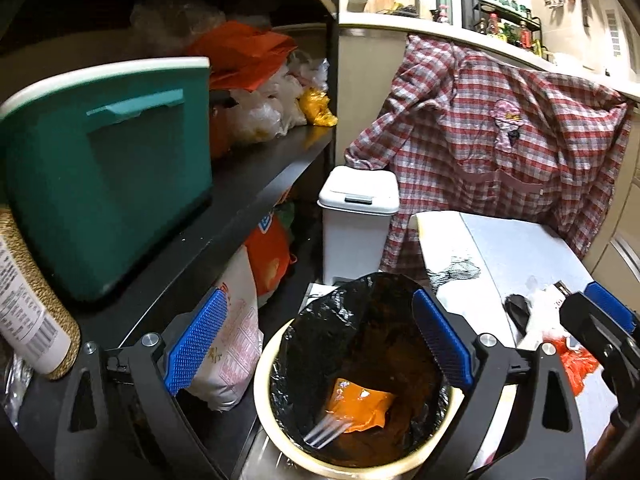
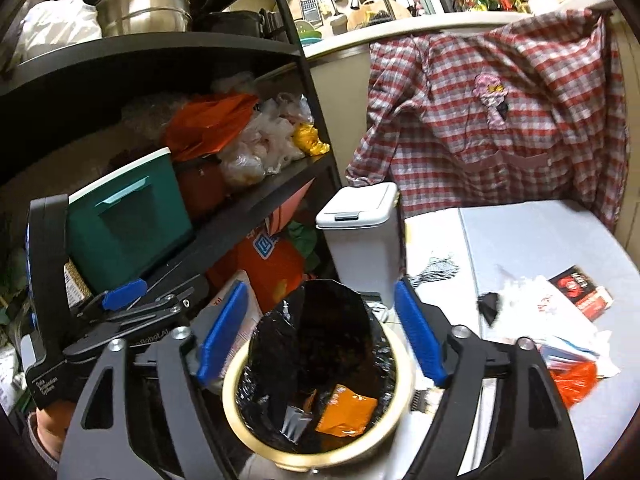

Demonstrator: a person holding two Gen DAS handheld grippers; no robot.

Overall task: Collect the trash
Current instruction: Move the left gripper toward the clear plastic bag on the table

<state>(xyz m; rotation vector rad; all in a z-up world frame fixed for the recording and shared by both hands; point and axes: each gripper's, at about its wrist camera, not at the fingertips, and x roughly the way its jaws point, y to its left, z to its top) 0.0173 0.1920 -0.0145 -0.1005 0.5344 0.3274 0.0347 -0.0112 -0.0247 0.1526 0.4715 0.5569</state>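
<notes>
A cream instant-noodle bowl (image 1: 276, 432) with a peeled-back foil lid stands at the table's near left edge. Inside lie an orange sachet (image 1: 360, 404) and a clear plastic fork (image 1: 324, 430). It also shows in the right wrist view (image 2: 236, 412) with the sachet (image 2: 346, 414) and fork (image 2: 298, 420). My left gripper (image 1: 320, 344) is open above the bowl, empty. My right gripper (image 2: 320, 336) is open above it too, empty. More trash lies on the table: white wrappers (image 2: 560, 308), a red-black packet (image 2: 580, 292), an orange wrapper (image 2: 576, 380).
A white lidded bin (image 2: 360, 236) stands behind the bowl beside the white table (image 2: 540, 240). A dark shelf unit (image 1: 224, 216) on the left holds a teal box (image 1: 112, 184), bags and pots. A plaid shirt (image 1: 500, 140) hangs over the counter.
</notes>
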